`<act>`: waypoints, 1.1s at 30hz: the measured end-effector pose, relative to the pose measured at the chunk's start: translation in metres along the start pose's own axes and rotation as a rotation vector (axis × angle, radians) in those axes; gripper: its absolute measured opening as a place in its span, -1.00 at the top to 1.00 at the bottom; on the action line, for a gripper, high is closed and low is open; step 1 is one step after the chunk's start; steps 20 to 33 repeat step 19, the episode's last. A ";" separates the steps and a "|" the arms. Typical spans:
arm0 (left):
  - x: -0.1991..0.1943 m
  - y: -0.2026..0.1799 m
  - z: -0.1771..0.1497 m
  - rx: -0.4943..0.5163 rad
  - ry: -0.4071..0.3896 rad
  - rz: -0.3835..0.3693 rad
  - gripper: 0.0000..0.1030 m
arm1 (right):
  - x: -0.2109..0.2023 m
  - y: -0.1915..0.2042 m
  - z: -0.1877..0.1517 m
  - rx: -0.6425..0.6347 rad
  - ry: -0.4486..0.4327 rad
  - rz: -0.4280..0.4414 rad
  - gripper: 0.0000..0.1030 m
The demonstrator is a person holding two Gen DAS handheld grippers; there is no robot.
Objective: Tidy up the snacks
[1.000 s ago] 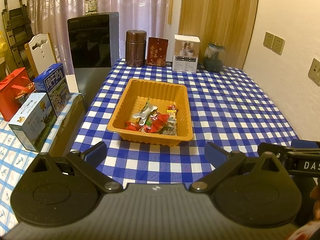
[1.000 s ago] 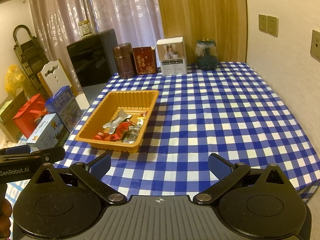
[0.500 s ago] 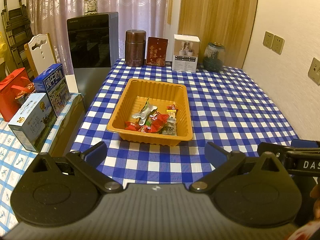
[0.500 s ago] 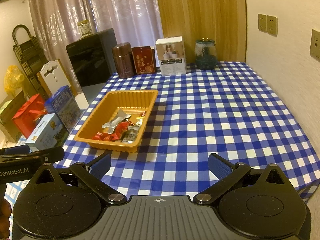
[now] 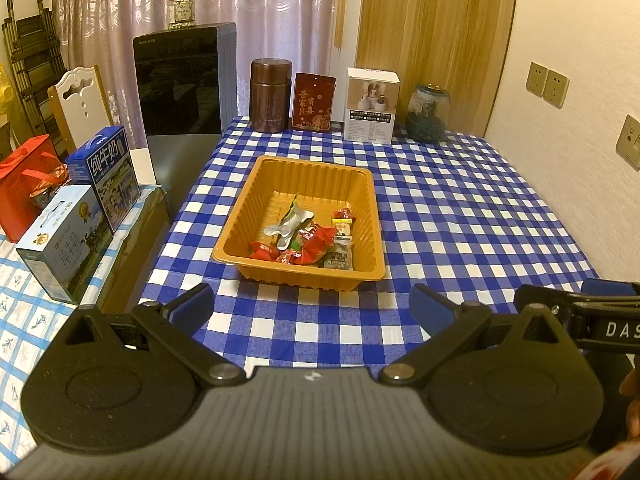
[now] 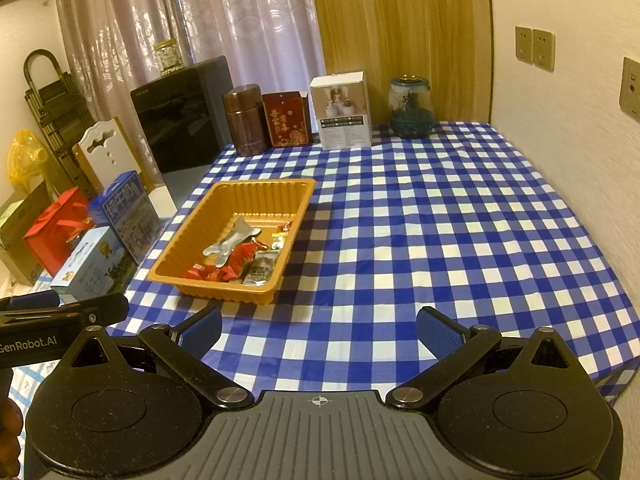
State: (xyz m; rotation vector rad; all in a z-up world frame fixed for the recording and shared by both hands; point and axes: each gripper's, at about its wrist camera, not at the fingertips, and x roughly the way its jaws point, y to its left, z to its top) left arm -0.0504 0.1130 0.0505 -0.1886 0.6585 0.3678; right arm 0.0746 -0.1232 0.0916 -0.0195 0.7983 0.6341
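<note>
Left wrist view: the left gripper [image 5: 310,306] hangs spread and empty above the table's [image 5: 460,216] near edge. Ahead, the orange tray [image 5: 362,184] runs lengthwise toward the far edge, snacks [image 5: 308,240] heaped at its near end. Rightward, the right gripper [image 6: 320,330] is likewise spread wide.

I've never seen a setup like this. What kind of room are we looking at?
Most likely a home dining area: a table with a blue checked tablecloth, a white chair beside it, lace curtains, and an orange tray of snacks.

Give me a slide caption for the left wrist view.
Open left hand-held gripper faces an orange tray of wrapped snacks on a checked tablecloth.
</note>
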 end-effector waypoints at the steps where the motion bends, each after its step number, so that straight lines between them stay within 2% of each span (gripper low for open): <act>1: 0.000 0.000 0.000 0.000 0.000 -0.001 -1.00 | 0.000 0.000 0.000 0.000 0.000 0.000 -0.99; 33: 0.000 0.001 -0.001 -0.008 -0.022 -0.008 -1.00 | 0.001 -0.001 -0.002 0.006 0.002 -0.005 -0.99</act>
